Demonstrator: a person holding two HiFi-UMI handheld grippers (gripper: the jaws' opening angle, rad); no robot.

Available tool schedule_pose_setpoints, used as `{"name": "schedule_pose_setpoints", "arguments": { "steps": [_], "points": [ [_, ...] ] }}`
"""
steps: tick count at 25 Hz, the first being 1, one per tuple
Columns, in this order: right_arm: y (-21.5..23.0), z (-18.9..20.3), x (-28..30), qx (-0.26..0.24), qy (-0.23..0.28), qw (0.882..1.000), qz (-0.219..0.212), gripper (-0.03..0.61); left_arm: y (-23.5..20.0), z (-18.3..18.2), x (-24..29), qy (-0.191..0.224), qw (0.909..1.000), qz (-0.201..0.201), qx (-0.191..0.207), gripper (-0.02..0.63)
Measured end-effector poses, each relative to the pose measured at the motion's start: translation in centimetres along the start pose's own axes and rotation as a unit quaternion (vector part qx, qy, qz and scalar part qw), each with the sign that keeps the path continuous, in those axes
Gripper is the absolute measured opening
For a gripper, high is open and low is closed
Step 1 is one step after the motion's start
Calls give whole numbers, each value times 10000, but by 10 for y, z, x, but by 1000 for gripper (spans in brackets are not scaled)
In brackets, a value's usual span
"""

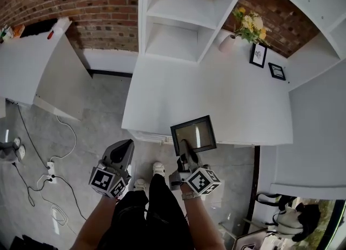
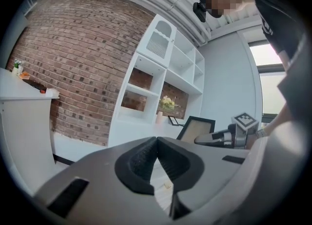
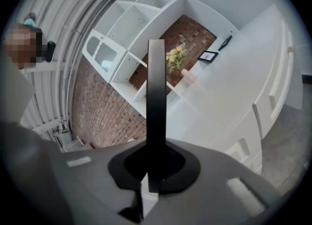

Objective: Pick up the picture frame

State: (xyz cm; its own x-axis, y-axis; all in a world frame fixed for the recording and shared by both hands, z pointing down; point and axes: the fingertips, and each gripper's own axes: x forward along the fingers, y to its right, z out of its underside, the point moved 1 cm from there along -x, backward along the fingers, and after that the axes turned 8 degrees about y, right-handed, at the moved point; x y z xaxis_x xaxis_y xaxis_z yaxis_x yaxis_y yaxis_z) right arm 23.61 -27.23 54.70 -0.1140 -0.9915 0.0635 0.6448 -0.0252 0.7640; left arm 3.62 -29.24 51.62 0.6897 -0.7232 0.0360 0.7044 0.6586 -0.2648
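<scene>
A black picture frame (image 1: 193,134) with a pale brown pane hangs just past the front edge of the white counter (image 1: 216,92), its lower edge gripped by my right gripper (image 1: 186,152). In the right gripper view the picture frame (image 3: 156,97) shows edge-on as a dark bar rising from between the shut jaws of my right gripper (image 3: 155,173). My left gripper (image 1: 126,146) hovers over the floor to the left of the frame, shut and holding nothing. The left gripper view shows my left gripper (image 2: 156,140) with jaw tips touching, and the picture frame (image 2: 197,129) held off to the right.
At the counter's back right stand a vase of yellow flowers (image 1: 246,24) and two small black frames (image 1: 258,55) (image 1: 277,71). White shelves (image 1: 178,21) rise at the back against a brick wall. Cables and a power strip (image 1: 51,168) lie on the floor left.
</scene>
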Motion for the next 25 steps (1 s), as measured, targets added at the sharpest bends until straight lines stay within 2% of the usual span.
{"name": "schedule_pose_setpoints", "arguments": {
  "steps": [8,25],
  "points": [
    [-17,-26,-10,-1068,139,9941,-113,12,8,-15,11,90,9998,135,87,6],
    [-43,-64,-30,-2290,378,9726,-104,12,12,-51,26,378,9987,241,255,6]
  ]
}}
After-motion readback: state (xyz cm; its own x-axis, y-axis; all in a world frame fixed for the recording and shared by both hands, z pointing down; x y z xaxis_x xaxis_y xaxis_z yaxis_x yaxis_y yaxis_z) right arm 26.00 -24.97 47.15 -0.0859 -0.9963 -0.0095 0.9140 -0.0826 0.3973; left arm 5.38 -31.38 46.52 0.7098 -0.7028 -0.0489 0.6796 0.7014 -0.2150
